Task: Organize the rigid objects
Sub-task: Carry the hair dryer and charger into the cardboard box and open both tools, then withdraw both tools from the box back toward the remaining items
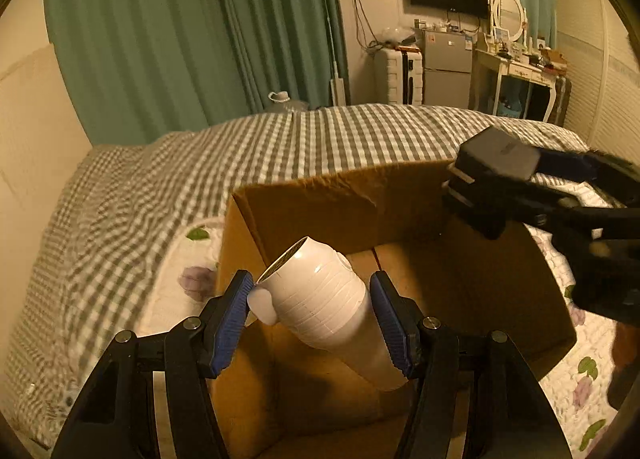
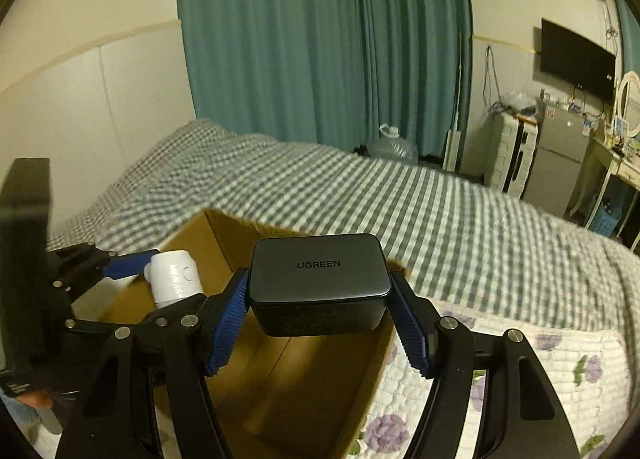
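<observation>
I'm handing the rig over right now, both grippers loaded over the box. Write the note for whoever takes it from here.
Left gripper: shut on the white cup, held tilted over the near left part of the cardboard box.
Right gripper: shut on the grey UGREEN charger, held level above the box's open top.
The box sits on the bed, flaps open; the floor that shows inside looks bare.
Done: both items picked up and brought over the box.
Left: lower each one in, release, and withdraw. Watch that the two grippers don't collide.
</observation>
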`<act>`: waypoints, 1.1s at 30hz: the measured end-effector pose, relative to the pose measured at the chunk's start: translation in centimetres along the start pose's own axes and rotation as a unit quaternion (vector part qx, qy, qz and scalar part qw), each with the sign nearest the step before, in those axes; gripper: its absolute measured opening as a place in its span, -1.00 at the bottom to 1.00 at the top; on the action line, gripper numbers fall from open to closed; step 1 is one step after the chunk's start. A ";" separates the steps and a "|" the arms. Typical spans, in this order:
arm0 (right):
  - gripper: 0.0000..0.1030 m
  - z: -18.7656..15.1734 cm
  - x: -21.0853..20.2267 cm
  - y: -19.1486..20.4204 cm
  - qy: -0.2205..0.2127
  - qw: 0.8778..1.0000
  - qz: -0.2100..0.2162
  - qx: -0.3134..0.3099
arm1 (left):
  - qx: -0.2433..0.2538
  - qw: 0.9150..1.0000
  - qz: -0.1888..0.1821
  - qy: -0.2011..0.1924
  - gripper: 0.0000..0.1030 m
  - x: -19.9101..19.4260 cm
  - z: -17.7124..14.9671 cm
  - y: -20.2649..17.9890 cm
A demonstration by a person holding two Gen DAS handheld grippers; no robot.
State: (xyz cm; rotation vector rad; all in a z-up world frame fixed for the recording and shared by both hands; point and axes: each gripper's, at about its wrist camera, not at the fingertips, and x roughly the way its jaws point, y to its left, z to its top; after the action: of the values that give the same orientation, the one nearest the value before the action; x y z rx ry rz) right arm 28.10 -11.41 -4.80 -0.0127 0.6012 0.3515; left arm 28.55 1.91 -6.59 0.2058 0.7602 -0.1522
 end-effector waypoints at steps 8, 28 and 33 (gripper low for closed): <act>0.31 -0.6 2.5 -0.1 0.007 1.000 -0.005 0.004 | 0.002 1.000 -0.017 -0.014 0.27 -0.5 -0.6 0.4; 0.86 -2.5 -15.0 0.3 -0.020 0.998 -0.051 0.005 | -0.028 0.997 0.038 -0.067 0.39 -15.7 -5.6 -1.2; 0.86 -6.6 -19.3 2.1 -0.005 0.998 -0.064 -0.014 | -0.037 0.997 0.036 -0.057 0.39 -18.3 -8.4 -3.0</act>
State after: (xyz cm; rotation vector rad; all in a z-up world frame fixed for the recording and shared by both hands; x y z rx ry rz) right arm 8.96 -16.32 0.71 -0.0753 0.5830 0.2356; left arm 9.25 2.09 -0.17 0.1528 0.6422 -0.0677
